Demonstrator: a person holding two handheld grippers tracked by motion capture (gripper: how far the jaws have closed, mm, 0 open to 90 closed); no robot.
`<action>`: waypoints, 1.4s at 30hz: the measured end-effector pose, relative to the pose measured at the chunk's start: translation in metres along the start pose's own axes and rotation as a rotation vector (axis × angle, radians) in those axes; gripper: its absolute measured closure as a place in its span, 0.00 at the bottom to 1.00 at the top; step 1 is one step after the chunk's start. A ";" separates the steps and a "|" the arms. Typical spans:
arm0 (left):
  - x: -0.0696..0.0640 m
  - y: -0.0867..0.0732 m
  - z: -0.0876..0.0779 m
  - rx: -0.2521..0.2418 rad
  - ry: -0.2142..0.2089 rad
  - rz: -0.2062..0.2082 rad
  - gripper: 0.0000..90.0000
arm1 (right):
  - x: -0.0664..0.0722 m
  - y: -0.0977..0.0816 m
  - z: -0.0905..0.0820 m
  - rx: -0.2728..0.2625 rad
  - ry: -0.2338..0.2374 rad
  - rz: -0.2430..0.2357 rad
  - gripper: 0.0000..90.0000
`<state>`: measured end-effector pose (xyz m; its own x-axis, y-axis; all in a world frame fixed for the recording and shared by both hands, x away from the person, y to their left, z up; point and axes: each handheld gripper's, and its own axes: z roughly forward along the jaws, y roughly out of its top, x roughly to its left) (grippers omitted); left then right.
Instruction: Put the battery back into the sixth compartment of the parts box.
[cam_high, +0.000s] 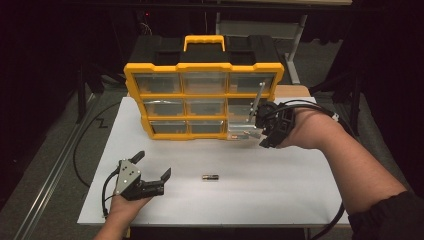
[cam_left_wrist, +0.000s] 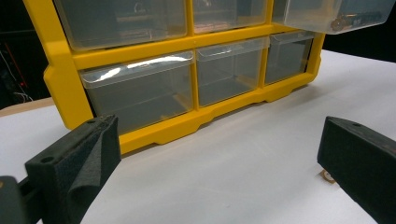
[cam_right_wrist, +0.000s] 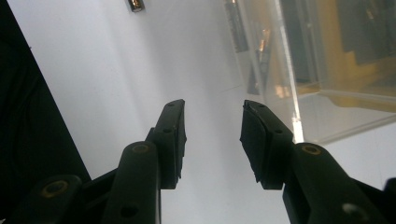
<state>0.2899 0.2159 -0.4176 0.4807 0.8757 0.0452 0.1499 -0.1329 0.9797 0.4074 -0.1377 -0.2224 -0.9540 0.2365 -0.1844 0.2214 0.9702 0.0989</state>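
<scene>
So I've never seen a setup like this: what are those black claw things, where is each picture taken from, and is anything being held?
There is no robot here: a person holds a two-jaw gripper in each hand. The high view looks down on the white table. The other two pictures come from cameras riding on the grippers, looking along their black jaws.

On the table stands a yellow drawer cabinet, with one clear drawer pulled out at its lower right. A small metal cylinder lies in front.

The left gripper rests open near the front edge, holding nothing. The right gripper sits beside the pulled-out drawer, jaws apart with nothing between them.
</scene>
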 end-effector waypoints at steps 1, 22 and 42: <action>0.000 0.000 0.000 -0.001 -0.001 0.001 0.01 | 0.001 0.000 0.003 0.003 -0.001 0.001 0.69; 0.000 0.000 0.000 -0.004 -0.004 0.003 0.00 | 0.015 -0.006 0.052 -0.019 0.053 0.004 0.62; 0.000 0.000 0.000 -0.004 -0.005 0.003 0.00 | 0.035 -0.004 0.086 -0.007 0.110 -0.022 0.52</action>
<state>0.2896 0.2157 -0.4172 0.4857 0.8729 0.0472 0.1447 -0.1336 0.9804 0.3903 -0.1285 -0.3135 -0.9752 0.2073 -0.0779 0.1989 0.9746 0.1029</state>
